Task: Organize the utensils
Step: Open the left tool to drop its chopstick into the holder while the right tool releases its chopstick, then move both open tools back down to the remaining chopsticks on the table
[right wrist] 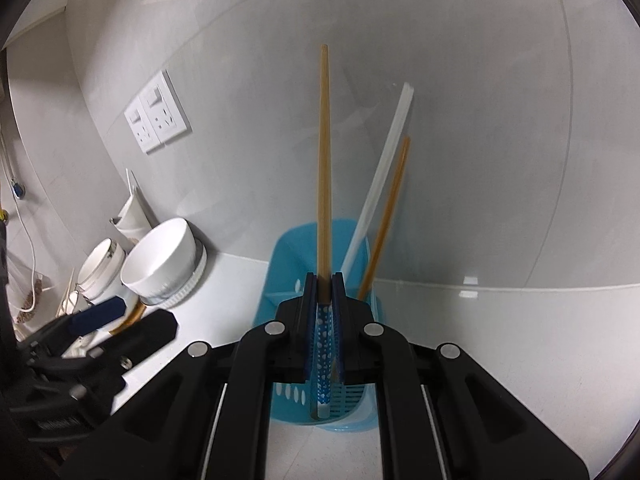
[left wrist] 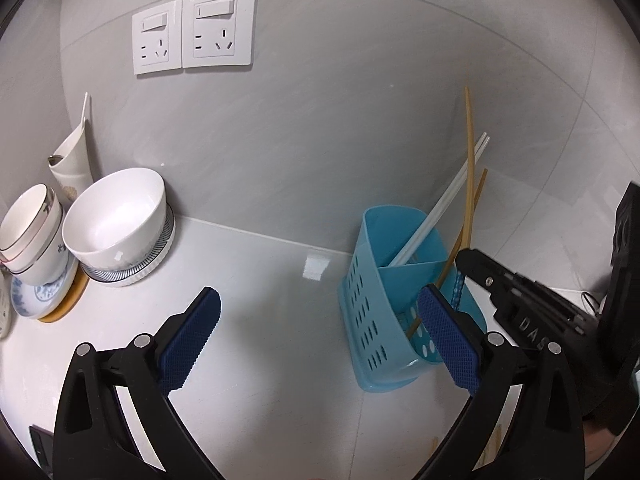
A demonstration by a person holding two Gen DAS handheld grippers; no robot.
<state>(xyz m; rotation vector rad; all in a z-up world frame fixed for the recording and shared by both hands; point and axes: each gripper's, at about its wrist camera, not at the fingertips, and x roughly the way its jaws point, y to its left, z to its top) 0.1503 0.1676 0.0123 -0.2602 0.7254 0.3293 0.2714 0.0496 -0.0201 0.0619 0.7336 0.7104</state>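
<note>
Right wrist view: the right gripper (right wrist: 325, 280) is clenched on a wooden chopstick with a blue dotted end (right wrist: 324, 184), upright over the blue slotted utensil holder (right wrist: 288, 256).
Step in hand: judged, lowering this chopstick into a compartment.
Next move: likely sink it straight, then release.
Already inside: white chopsticks (right wrist: 380, 184) and another wooden chopstick (right wrist: 386, 216), leaning right, close enough to snag.
Left gripper (left wrist: 320, 336): released, jaws wide, empty, just beside the holder.
Nearby: white bowl (left wrist: 120, 224), stacked cups (left wrist: 32, 236), wall sockets (left wrist: 196, 30), well apart.
</note>
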